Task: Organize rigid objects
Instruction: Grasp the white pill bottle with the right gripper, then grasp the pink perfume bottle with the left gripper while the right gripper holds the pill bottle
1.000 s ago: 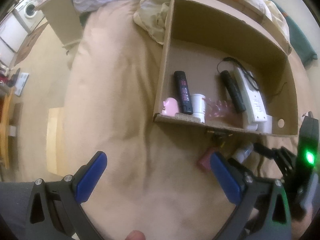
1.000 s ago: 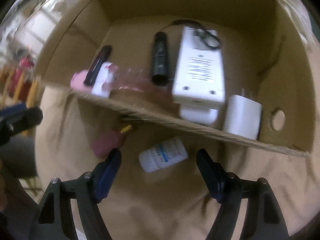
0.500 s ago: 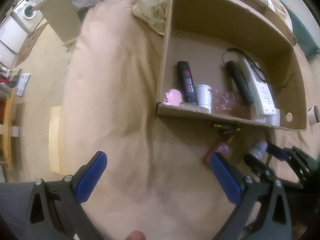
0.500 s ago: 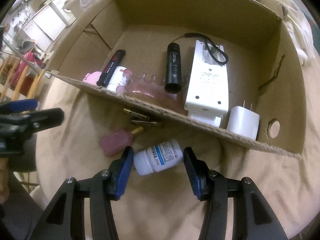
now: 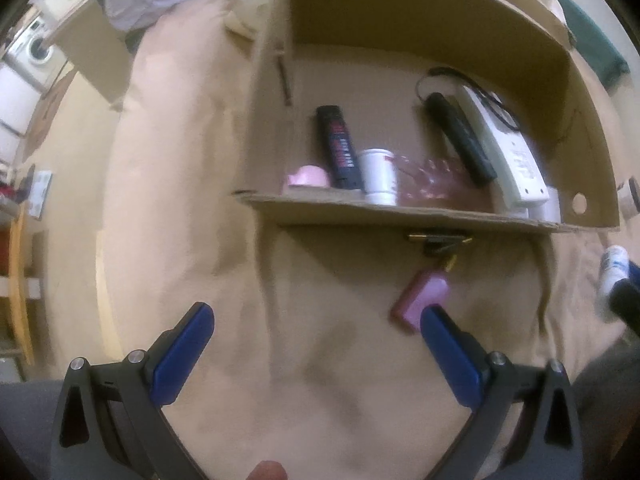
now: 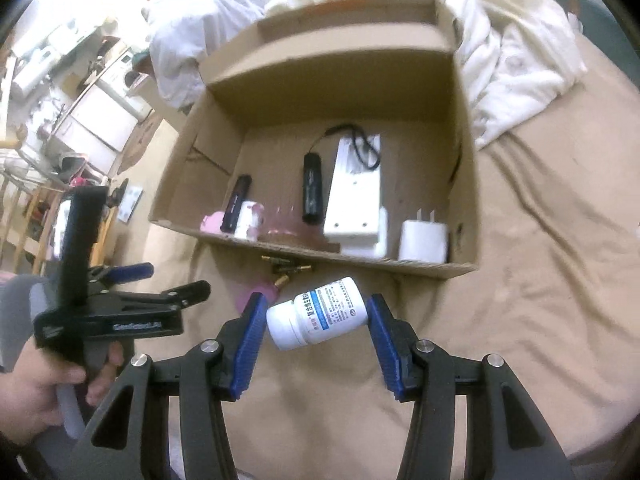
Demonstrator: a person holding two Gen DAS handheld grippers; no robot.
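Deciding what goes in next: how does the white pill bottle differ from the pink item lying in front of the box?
The white pill bottle is clamped in the right hand-held gripper and lifted off the bed; the pink item lies on the sheet, ungripped. The bottle is a white cylinder with a blue label; the pink item is flat with a gold tip. Both are outside the cardboard box.

Cardboard box open on top – bare floor at 12 o'clock, items crowd the near wall; brass clips and pink case block its foot
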